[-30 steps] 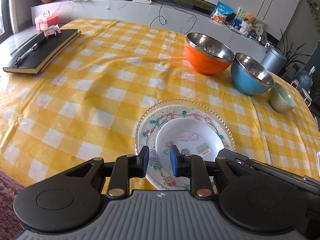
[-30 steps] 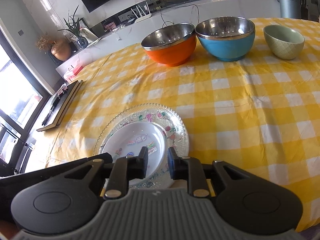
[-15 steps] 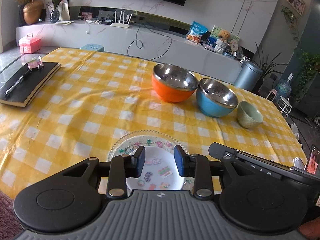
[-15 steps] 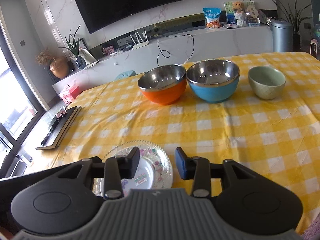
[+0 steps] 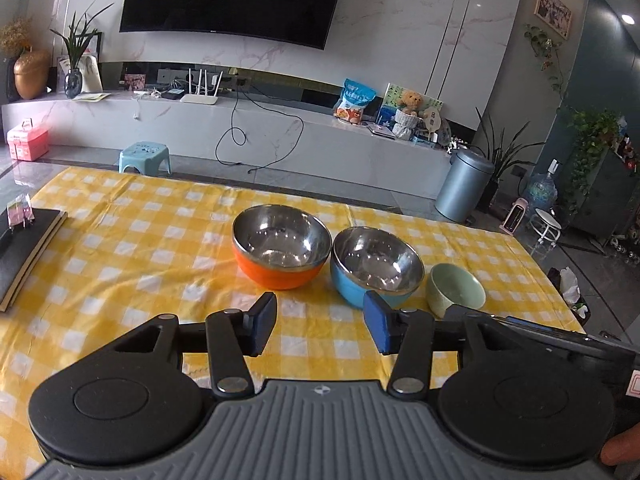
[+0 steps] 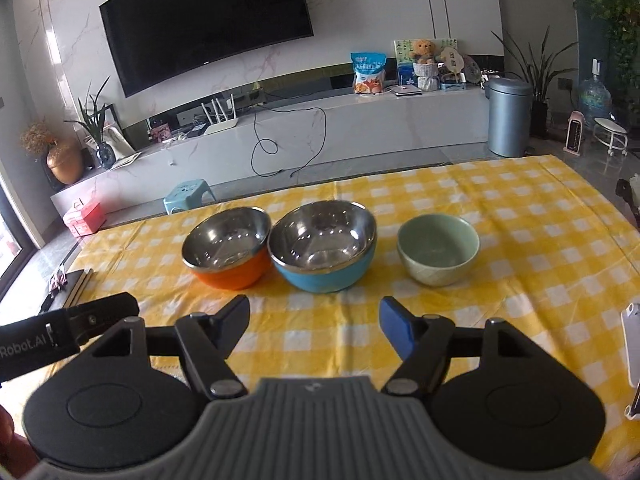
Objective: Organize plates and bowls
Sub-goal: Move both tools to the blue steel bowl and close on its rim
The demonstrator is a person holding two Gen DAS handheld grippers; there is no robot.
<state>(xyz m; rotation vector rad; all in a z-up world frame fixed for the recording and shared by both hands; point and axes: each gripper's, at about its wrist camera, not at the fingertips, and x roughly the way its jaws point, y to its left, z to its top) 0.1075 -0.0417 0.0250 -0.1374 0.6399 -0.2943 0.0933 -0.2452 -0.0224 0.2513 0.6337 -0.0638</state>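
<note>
Three bowls stand in a row on the yellow checked tablecloth (image 5: 152,248): an orange steel-lined bowl (image 5: 280,252) (image 6: 226,252), a blue steel-lined bowl (image 5: 376,266) (image 6: 322,246) touching it, and a small pale green bowl (image 5: 456,290) (image 6: 438,250) apart to the right. My left gripper (image 5: 320,326) hovers short of the orange and blue bowls, its jaws opening with nothing between them. My right gripper (image 6: 314,326) hovers in front of the blue bowl, jaws also opening and empty. The plates are hidden below both grippers.
A black notebook (image 5: 24,252) with a clip lies at the table's left edge. A phone (image 6: 632,348) lies at the right edge. The other gripper's body (image 6: 60,336) shows at lower left in the right wrist view. Beyond the table are a stool (image 5: 144,156) and a bin (image 5: 464,184).
Both grippers rose and tilted up from the stacked plates, which dropped out of sight under them. Both pairs of jaws spread from nearly shut to wide apart.
</note>
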